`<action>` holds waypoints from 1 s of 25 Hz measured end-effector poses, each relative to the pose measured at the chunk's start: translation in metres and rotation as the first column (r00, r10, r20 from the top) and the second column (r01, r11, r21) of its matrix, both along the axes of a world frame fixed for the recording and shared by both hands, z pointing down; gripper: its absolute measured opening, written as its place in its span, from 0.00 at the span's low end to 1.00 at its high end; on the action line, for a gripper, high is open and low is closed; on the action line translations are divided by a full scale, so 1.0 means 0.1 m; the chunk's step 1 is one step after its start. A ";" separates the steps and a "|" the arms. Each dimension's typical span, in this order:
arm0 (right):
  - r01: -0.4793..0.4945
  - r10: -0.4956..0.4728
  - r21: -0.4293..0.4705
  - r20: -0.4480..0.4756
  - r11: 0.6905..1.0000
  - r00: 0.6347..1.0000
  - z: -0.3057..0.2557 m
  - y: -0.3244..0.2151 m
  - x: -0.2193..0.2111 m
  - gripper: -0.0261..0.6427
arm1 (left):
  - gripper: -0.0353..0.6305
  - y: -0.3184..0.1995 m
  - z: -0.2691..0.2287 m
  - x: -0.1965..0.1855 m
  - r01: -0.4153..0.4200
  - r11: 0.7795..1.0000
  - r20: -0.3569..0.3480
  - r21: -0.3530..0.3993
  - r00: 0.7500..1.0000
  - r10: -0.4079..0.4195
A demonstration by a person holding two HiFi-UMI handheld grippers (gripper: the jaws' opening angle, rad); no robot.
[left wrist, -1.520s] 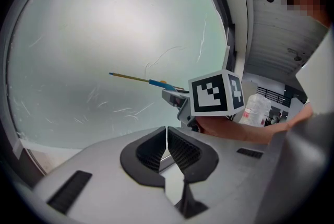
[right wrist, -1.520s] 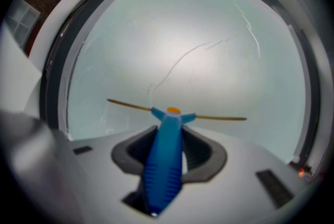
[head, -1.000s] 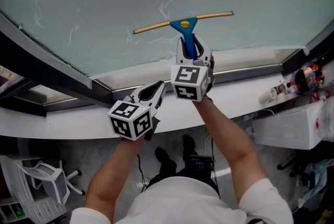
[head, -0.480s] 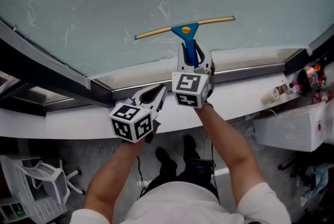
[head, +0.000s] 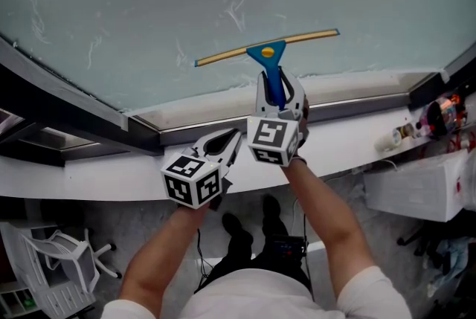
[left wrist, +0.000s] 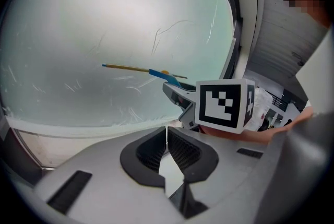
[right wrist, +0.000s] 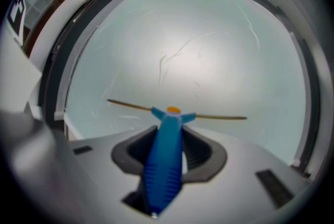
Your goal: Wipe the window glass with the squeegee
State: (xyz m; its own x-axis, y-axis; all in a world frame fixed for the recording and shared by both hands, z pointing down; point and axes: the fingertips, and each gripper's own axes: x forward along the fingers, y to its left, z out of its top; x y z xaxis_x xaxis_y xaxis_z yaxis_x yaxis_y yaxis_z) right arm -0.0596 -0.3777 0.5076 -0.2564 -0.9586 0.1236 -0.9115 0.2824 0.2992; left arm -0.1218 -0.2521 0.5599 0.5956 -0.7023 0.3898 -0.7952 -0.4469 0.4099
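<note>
Window glass (head: 149,5): big pale-green pane filling the top of the head view, with white smeary streaks at 12 o'clock above the blade.
Sill (head: 349,133): white ledge at 6 o'clock from the pane, with a dark frame rail between them.
Squeegee (head: 265,50): blue handle, yellowish blade lying across the glass, low down near the bottom edge.
Right gripper (head: 280,91): jaws clamped on the blue handle, blade at its 12 o'clock.
Left gripper (head: 227,139): at 8 o'clock from the right one, over the sill, jaws pinched nearly together on nothing.
What changed: the blade's slid a bit lower over the last second, and the left gripper has barely budged. Reckon this downstroke's almost out of glass, and the streaks higher up need another pass.
</note>
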 end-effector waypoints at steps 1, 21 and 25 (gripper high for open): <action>0.001 -0.001 0.000 -0.002 1.000 1.000 0.03 0.00 0.00 0.27 | 0.10 0.00 0.03 0.00 0.000 1.000 0.000 -0.005 1.000 0.000; 0.004 -0.006 -0.043 -0.040 0.999 0.999 0.58 0.05 -0.06 0.27 | 0.10 -0.04 0.47 -0.02 -0.013 0.998 0.004 -0.069 1.000 0.013; -0.007 0.004 -0.068 -0.039 0.998 0.999 0.72 0.05 -0.03 0.27 | 0.10 -0.03 0.56 -0.01 -0.019 0.997 0.012 -0.080 1.000 0.020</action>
